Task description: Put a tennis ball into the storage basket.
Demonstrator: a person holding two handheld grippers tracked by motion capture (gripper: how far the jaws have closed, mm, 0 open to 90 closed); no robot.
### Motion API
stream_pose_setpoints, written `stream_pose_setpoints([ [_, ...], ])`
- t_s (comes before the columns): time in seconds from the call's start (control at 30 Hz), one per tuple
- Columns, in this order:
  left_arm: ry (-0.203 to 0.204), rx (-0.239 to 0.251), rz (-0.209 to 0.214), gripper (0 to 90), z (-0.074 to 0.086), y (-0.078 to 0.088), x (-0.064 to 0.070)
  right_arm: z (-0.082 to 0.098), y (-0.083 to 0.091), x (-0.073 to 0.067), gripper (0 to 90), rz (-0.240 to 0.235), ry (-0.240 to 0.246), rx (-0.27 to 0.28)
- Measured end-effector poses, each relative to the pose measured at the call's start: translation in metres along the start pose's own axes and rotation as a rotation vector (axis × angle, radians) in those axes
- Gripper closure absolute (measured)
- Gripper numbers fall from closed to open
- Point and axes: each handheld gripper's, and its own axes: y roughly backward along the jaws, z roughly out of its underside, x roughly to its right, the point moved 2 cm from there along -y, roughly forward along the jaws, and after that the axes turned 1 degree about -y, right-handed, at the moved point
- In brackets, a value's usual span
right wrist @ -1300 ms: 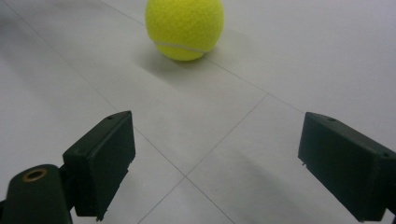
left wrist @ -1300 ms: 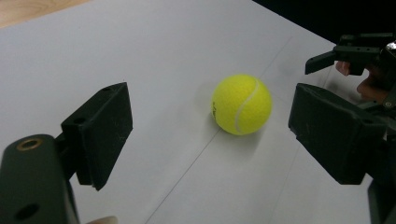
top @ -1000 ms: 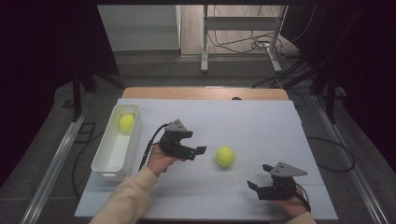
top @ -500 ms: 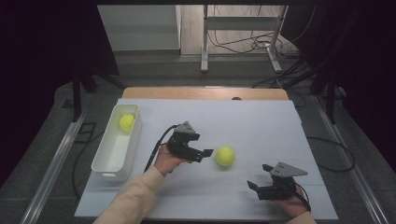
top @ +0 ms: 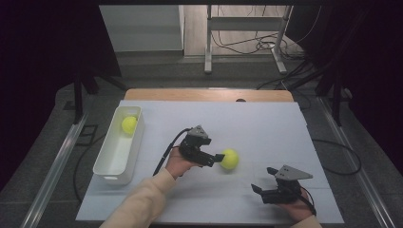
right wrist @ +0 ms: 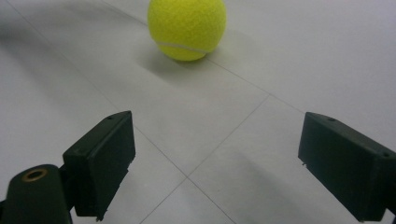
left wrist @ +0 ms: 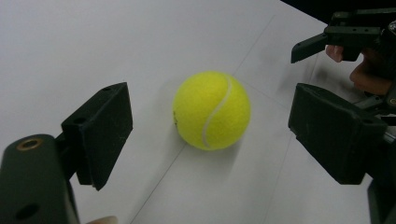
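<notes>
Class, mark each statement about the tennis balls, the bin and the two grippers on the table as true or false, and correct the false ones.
1. The left gripper is clamped on the tennis ball. False: its jaws stand open, with gaps on both sides of the ball.
2. A second tennis ball lies in the white bin. True.
3. The right gripper is open and holds nothing. True.
4. The white bin sits at the table's right side. False: it is at the left side.

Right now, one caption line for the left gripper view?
Open left gripper lined up on a tennis ball resting untouched on the white table.
</notes>
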Motion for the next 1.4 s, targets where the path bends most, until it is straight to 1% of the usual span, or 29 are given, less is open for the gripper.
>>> stream_pose_setpoints([
  [0.13,-0.003,-0.009,0.004,14.3,-0.002,-0.006,0.002,0.0,0.0,0.0,11.3,-0.001,0.001,-0.001],
  [0.2,-0.012,-0.016,0.003,14.3,-0.003,-0.009,0.003,0.0,0.0,0.0,11.3,-0.001,-0.001,0.001],
  [0.47,-0.011,-0.027,0.003,14.0,-0.005,-0.015,0.005,0.0,0.0,0.0,11.2,0.002,0.002,-0.005],
  [0.77,-0.008,-0.039,0.003,13.6,-0.004,-0.023,0.005,0.0,0.0,0.0,11.2,0.002,0.002,-0.007],
  [0.83,-0.009,-0.048,-0.003,13.0,-0.004,-0.025,0.005,0.0,0.0,0.0,11.2,-0.001,0.0,-0.005],
  [1.07,-0.009,-0.074,-0.007,11.0,-0.002,-0.036,0.005,0.0,0.0,0.0,11.2,0.003,0.0,-0.008],
  [1.27,-0.005,-0.093,0.002,10.2,-0.001,-0.044,0.006,0.0,0.0,0.0,11.2,0.0,0.0,-0.008],
  [1.4,-0.019,-0.128,-0.002,9.4,0.001,-0.053,0.006,0.001,0.0,0.0,11.2,-0.004,0.0,-0.007],
])
